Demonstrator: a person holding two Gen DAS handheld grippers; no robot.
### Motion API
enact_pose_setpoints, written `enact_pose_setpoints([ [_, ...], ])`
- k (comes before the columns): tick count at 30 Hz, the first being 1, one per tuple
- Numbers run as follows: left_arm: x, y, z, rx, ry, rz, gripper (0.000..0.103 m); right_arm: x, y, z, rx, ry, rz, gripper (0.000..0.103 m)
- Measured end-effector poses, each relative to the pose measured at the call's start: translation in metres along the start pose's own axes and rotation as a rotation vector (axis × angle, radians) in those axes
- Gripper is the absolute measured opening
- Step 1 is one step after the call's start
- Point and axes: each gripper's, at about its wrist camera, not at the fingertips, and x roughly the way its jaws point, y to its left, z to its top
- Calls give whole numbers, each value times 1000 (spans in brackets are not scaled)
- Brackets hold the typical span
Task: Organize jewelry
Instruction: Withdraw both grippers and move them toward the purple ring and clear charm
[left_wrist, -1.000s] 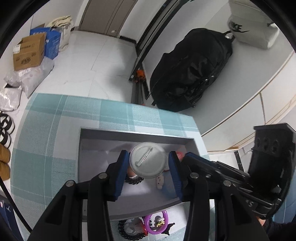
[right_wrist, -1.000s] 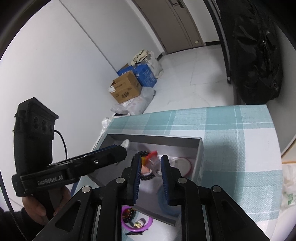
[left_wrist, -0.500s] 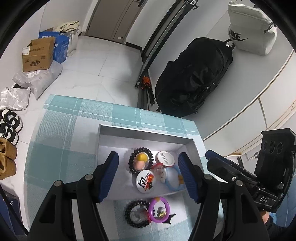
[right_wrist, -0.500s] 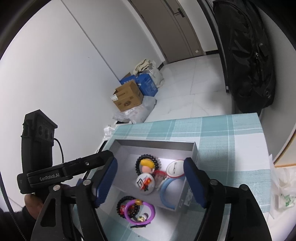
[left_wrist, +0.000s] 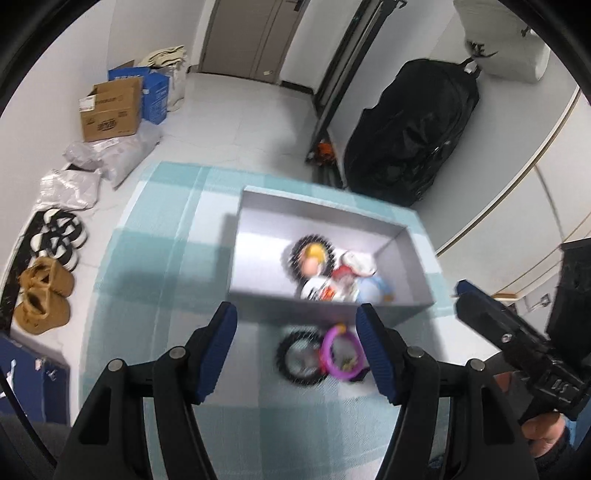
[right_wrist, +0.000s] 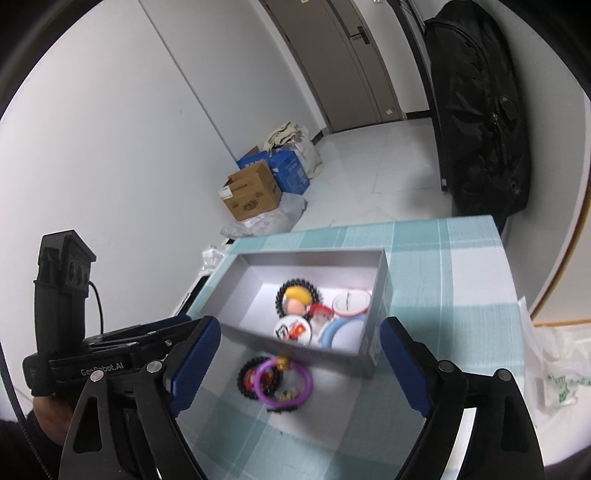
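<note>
Now that both my grippers have backed off the grey box (right_wrist: 380, 291) | right gripper (right_wrist: 299, 365) just spread wide, empty; left gripper (left_wrist: 297, 345) half-open, empty | badges boxed; purple ring (right_wrist: 284, 382) next

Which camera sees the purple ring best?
The right wrist view: the purple ring lies whole, in front of the box. The left wrist view shows it blurrier, beside a blue pad.

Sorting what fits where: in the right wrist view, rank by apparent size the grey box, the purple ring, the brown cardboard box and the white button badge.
1. grey box
2. brown cardboard box, though it stands farther off, on the floor
3. purple ring
4. white button badge, close to the ring in size and blurred, so unsure
</note>
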Motion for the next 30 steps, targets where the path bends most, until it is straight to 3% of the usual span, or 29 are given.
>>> enact_pose_setpoints([
  [10, 1, 10, -22, -46, 13, 65, 62, 0, 9, -27, -29, 45, -1, 93],
  [22, -2, 17, -40, -42, 4, 126, 63, 34, 15, -52, -48, 182, 11, 93],
  [30, -2, 19, -46, -6, 23, 189, 64, 55, 23, -49, -86, 167, -37, 93],
])
